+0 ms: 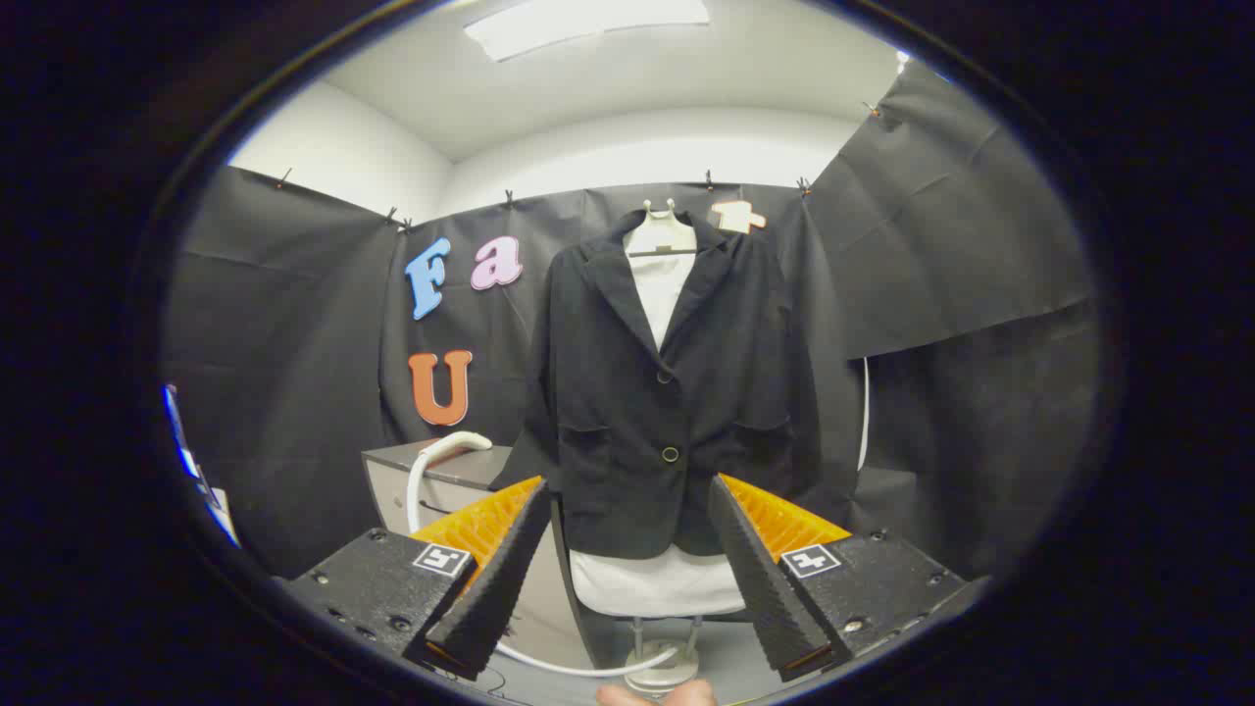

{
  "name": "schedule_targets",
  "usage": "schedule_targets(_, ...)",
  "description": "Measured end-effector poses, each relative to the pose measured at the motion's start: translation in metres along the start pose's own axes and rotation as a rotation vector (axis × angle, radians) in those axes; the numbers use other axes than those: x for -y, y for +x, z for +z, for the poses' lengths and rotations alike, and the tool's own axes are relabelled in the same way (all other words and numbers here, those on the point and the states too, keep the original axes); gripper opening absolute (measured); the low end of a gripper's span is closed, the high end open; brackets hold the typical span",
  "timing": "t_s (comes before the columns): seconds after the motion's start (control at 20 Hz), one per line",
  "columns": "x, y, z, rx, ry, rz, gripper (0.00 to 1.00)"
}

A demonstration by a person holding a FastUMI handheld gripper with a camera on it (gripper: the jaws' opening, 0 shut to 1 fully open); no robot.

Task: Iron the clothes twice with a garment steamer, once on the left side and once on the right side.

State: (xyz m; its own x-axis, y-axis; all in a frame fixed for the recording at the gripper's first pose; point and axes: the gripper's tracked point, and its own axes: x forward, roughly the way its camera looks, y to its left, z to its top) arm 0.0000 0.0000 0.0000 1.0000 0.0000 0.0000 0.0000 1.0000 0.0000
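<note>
The gripper (pixel 627 534) hangs spread wide, holding nothing, its fingers framing the black jacket (pixel 659 392) hanging beyond.

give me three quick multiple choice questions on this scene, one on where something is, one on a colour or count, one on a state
1. Where does the jacket hang?
A. on a stand beyond the claw's fingers
B. between the fingers, gripped
C. flat on the cabinet

2. How many buttons show on the jacket's front?
A. none
B. two
C. five

3. How is the claw?
A. shut on the hose
B. shut on the jacket
C. open, holding nothing

Answers:
1 A, it hangs upright on the stand, past the fingertips.
2 B, one button sits above the other.
3 C, a wide gap parts the fingers; the white hose by the cabinet lies apart.
</note>
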Motion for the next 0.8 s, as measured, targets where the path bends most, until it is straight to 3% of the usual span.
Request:
schedule_targets(0.5,0.011,0.012,-0.006,-0.028,0.031,0.022,1.00)
schedule_targets(0.8,-0.007,0.016,0.008,-0.001,0.037,0.015,1.00)
